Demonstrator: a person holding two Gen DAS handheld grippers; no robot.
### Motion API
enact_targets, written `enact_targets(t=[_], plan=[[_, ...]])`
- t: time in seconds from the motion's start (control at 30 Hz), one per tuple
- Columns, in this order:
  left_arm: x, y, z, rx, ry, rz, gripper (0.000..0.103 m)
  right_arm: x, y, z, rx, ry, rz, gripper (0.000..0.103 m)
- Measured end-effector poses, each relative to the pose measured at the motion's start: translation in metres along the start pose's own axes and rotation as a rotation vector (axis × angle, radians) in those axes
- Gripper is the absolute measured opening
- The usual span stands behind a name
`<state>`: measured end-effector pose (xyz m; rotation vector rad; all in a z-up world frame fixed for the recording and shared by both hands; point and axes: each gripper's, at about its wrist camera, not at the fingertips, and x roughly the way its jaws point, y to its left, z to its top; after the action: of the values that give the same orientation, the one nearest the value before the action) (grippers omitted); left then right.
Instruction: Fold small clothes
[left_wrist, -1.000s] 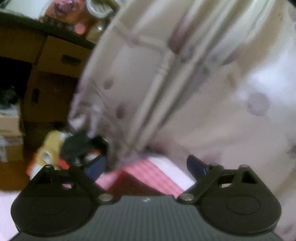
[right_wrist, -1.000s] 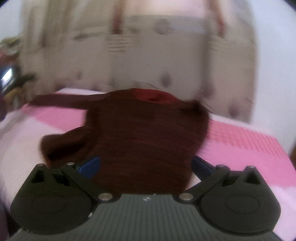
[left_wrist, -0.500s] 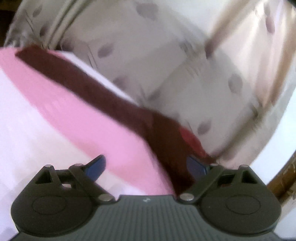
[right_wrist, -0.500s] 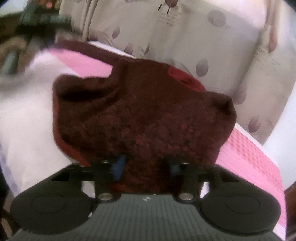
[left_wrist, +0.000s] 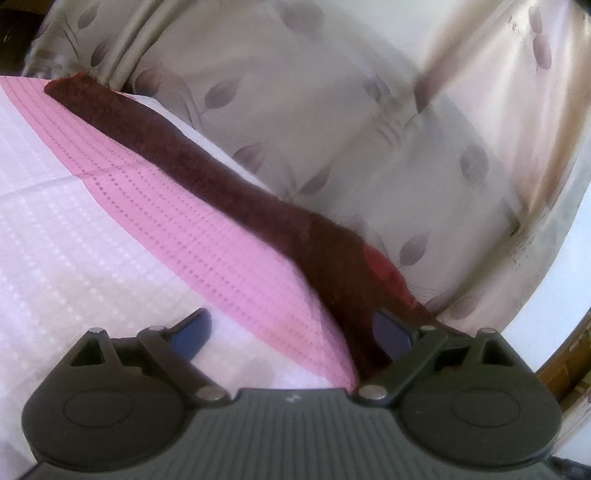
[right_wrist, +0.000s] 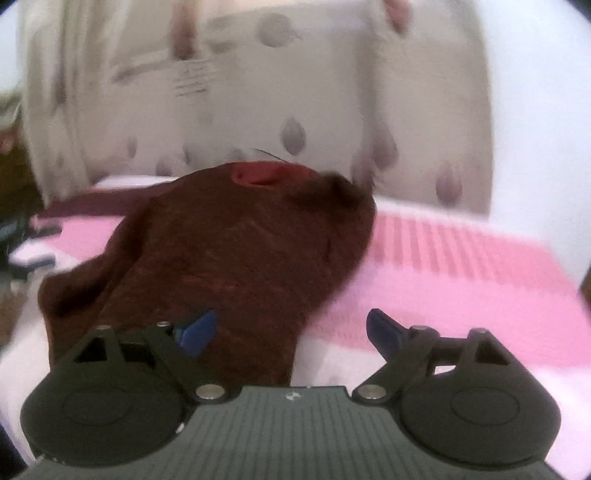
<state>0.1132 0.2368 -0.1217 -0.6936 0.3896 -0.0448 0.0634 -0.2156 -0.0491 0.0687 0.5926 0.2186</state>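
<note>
The dark maroon sweater (right_wrist: 229, 258) lies on the pink-and-white bed cover (right_wrist: 461, 280), its red-lined neck opening (right_wrist: 266, 171) at the far end by the leaf-patterned curtain (right_wrist: 295, 92) and its hem toward the camera. One sleeve (left_wrist: 177, 144) runs out long and straight along the far edge of the bed, from the body at lower right of the left wrist view up to its cuff at upper left.

The right gripper (right_wrist: 291, 328) stands wide, jaws just having opened again after pinching the hem half a second back; the left blue pad is over the cloth, the right over the bare cover, nothing pressed. That view is blurred.

The left gripper (left_wrist: 295, 332) is wide too, holding nothing, the right pad close beside the sweater's shoulder. A second ago it faced the curtain and a cluttered room; now it looks along the sleeve, much as half a second ago.
</note>
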Motion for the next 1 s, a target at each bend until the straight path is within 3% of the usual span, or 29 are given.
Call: enact_targets(t=[0.07, 0.1, 0.13, 0.17, 0.3, 0.5, 0.73, 0.8, 0.83, 0.87, 1.0], plan=[[0.001, -0.002, 0.000, 0.009, 0.008, 0.006, 0.095, 0.000, -0.018, -0.011, 0.095, 0.002, -0.026, 0.080], [0.001, -0.003, 0.000, 0.011, 0.010, 0.007, 0.095, 0.001, -0.023, -0.018, 0.108, 0.015, -0.039, 0.066], [0.002, -0.003, 0.000, 0.012, 0.012, 0.007, 0.095, 0.002, -0.025, -0.023, 0.102, 0.037, -0.048, 0.045], [0.002, -0.002, 0.001, 0.012, 0.014, 0.008, 0.095, -0.002, -0.026, -0.031, 0.094, 0.055, -0.048, 0.038], [0.003, -0.003, 0.000, 0.017, 0.019, 0.018, 0.095, -0.032, -0.016, -0.062, 0.067, 0.091, 0.068, 0.038], [0.005, -0.006, 0.000, 0.027, 0.020, 0.036, 0.095, -0.043, 0.027, -0.090, -0.148, 0.114, 0.071, 0.038], [0.002, -0.004, 0.000, 0.024, 0.012, 0.050, 0.095, -0.014, 0.031, -0.077, 0.005, 0.089, 0.175, 0.043], [0.002, -0.005, 0.000, 0.025, 0.012, 0.052, 0.095, -0.015, 0.034, -0.076, -0.055, 0.087, 0.136, 0.037], [0.002, -0.005, 0.000, 0.026, 0.013, 0.053, 0.095, -0.017, 0.037, -0.077, -0.083, 0.084, 0.115, 0.021], [0.002, -0.005, 0.000, 0.026, 0.013, 0.054, 0.095, -0.023, 0.039, -0.077, -0.099, 0.073, 0.093, 0.017], [0.002, -0.005, 0.000, 0.025, 0.013, 0.054, 0.095, -0.050, 0.023, -0.065, -0.182, -0.036, -0.104, 0.014]])
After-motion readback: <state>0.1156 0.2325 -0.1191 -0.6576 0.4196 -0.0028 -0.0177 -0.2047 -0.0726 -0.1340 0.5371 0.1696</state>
